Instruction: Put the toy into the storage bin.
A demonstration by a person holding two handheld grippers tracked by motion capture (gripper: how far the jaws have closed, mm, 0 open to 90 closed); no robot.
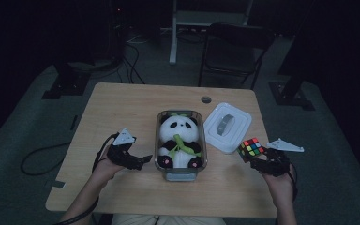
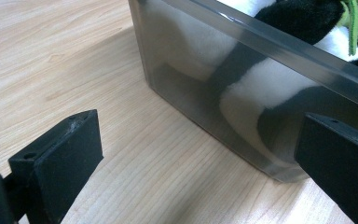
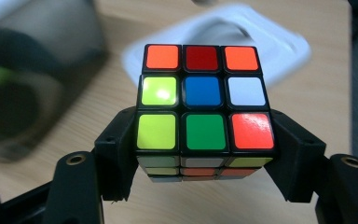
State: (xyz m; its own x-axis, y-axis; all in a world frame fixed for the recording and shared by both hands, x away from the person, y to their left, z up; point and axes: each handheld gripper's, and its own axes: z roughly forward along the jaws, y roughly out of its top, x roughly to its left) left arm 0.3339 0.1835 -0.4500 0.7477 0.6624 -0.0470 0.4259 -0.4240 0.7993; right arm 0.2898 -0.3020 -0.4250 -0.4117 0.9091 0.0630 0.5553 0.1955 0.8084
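Observation:
A scrambled puzzle cube (image 1: 251, 148) (image 3: 205, 102) hangs just above the table's right side, and my right gripper (image 1: 254, 158) (image 3: 205, 161) is shut on its lower layer, one jaw on each side. A clear plastic container (image 1: 180, 176) (image 2: 191, 93) stands in the middle of the table with a plush panda (image 1: 180, 136) (image 2: 303, 14) lying inside. To the left of the container my left gripper (image 1: 143, 161) (image 2: 200, 158) is open, its jaws wide apart near the container's front corner with nothing between them.
The container's white lid (image 1: 227, 126) (image 3: 270, 42) lies upside down on the table, right of the container and behind the cube. A cable hole (image 1: 206, 99) sits near the far edge. A dark chair (image 1: 234, 47) stands beyond the table.

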